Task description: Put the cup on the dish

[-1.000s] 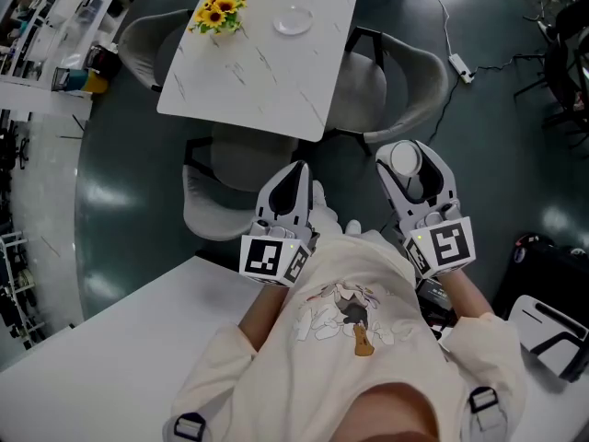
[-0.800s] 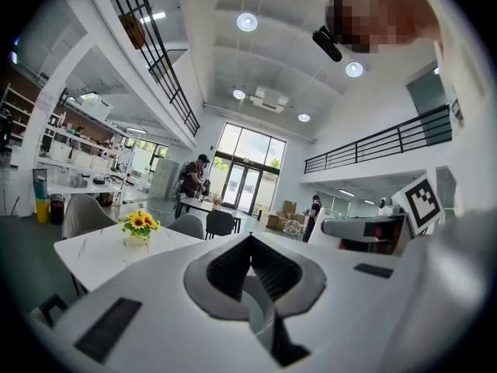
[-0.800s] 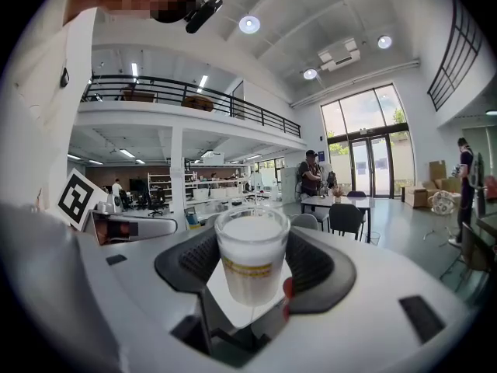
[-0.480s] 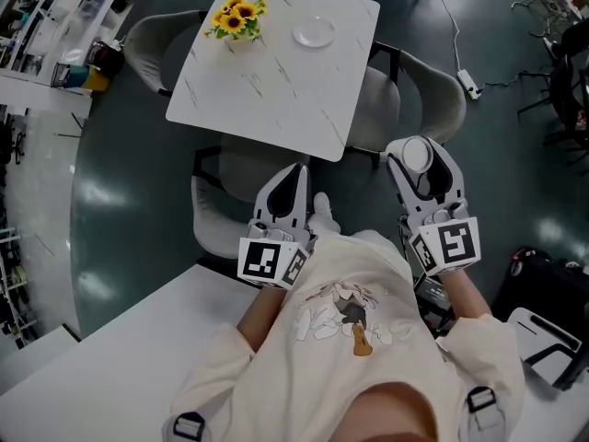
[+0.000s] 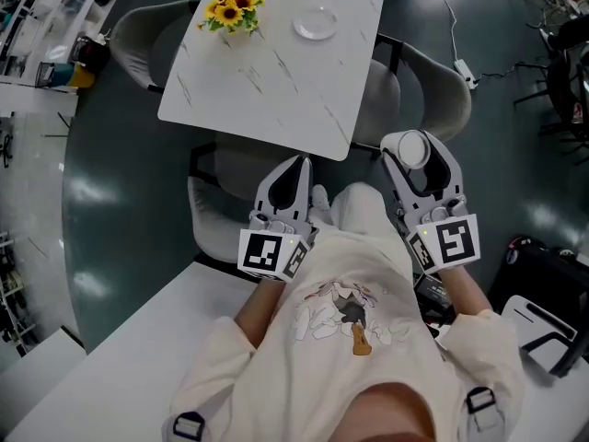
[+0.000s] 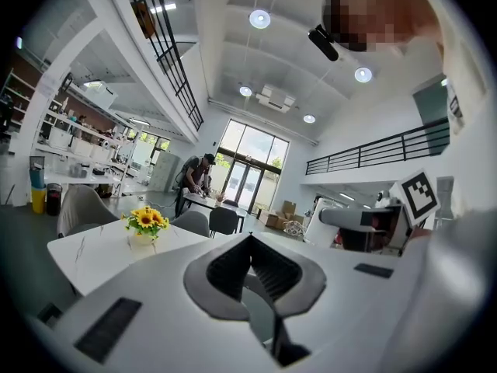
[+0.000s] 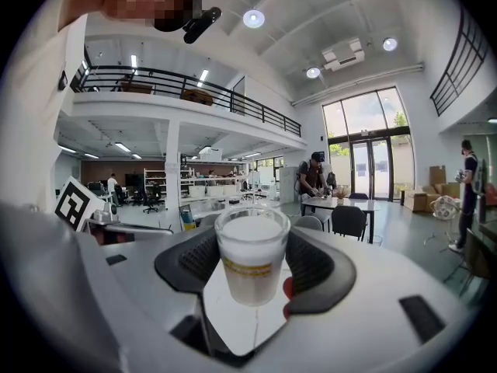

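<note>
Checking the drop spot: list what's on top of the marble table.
A sunflower bouquet and an empty dish sit on the table. The spot beneath the flowers is hidden.

Looking down from the head, only the rim of the cup (image 5: 406, 153) shows; its sides are hidden between the jaws of the right gripper (image 5: 414, 155). The dish (image 5: 316, 23) is too small to tell whether anything lies on it. The near chair (image 5: 225, 168) sits half hidden under the marble table (image 5: 267, 72). The white table (image 5: 120, 357) is cut off at the bottom edge and partly covered by the person's torso (image 5: 354, 339)
</note>
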